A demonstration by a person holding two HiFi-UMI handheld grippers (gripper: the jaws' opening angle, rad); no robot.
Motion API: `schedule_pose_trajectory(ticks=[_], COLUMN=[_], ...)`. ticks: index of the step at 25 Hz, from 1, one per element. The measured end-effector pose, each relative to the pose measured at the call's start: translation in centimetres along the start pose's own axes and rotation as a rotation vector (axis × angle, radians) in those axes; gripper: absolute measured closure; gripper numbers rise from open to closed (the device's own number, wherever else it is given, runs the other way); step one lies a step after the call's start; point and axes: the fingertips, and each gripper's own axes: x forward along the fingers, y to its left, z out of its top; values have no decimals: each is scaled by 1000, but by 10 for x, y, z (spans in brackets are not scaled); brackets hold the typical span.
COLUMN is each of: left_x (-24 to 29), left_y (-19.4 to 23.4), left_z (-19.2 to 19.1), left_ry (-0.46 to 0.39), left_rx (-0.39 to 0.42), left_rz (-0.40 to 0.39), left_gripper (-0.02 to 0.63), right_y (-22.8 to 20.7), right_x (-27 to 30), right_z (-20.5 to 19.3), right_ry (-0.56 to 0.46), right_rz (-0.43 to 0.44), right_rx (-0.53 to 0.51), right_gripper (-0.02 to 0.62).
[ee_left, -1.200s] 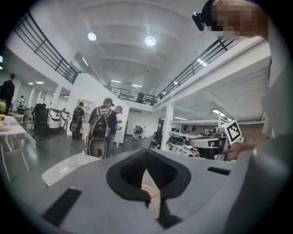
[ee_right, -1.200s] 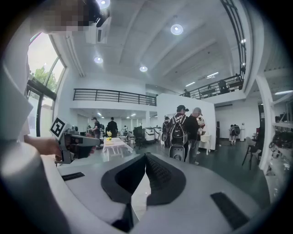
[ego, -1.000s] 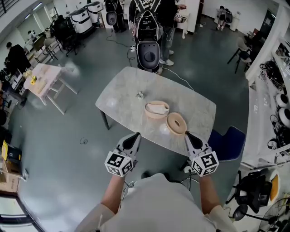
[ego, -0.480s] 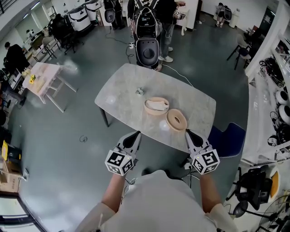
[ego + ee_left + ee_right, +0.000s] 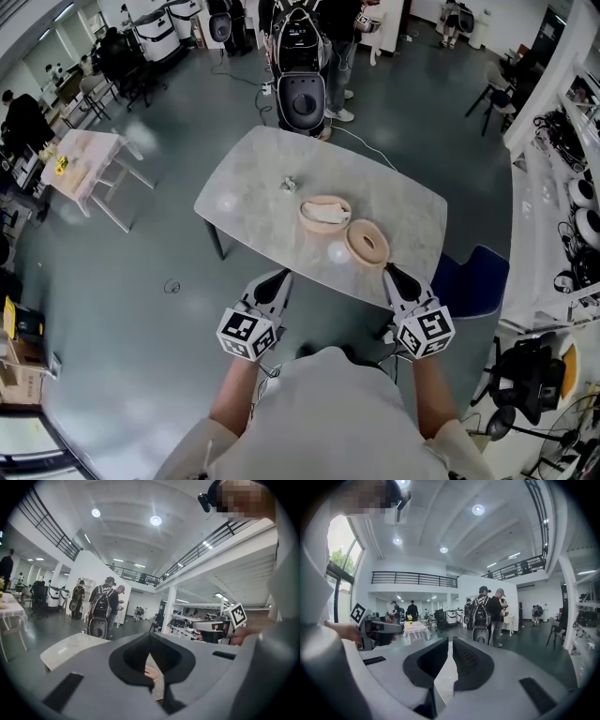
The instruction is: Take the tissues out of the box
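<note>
The bench stands ahead of the person, its near edge just beyond both gripper tips.

- Box: round, beige, open, upright near the middle of the bench.
- Tissues: white, lying inside the box.
- Lid: a beige ring, flat on the bench just beside the box, on its near right side.
- A small pale object lies apart from the box on its far left; it is too small to identify.

Left gripper: held off the near edge, touching nothing. Its jaws appear to meet at the tips, with nothing between them.

Right gripper: held off the near edge, near the lid but clear of it. Its jaws are closed and empty.

Both grippers are level with each other and well apart.
</note>
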Motion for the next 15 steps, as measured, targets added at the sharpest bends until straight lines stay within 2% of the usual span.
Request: schedule_pose_trajectory(ticks=[7, 10, 15], left_x=[-8, -12, -18], left_y=[20, 28, 37], left_z=[-4, -6, -11], left_ry=[13, 20, 33], left_rx=[-15, -17, -14], left_rz=[-12, -22, -45], left_gripper=[598, 598, 597], right_y=[11, 16, 25], right_x=[11, 16, 21], right_z=[1, -1, -5], right_ry=[2, 10, 21], right_rz=[-29, -45, -63], right_rx=[0, 0, -3], right_gripper=[554, 499, 499])
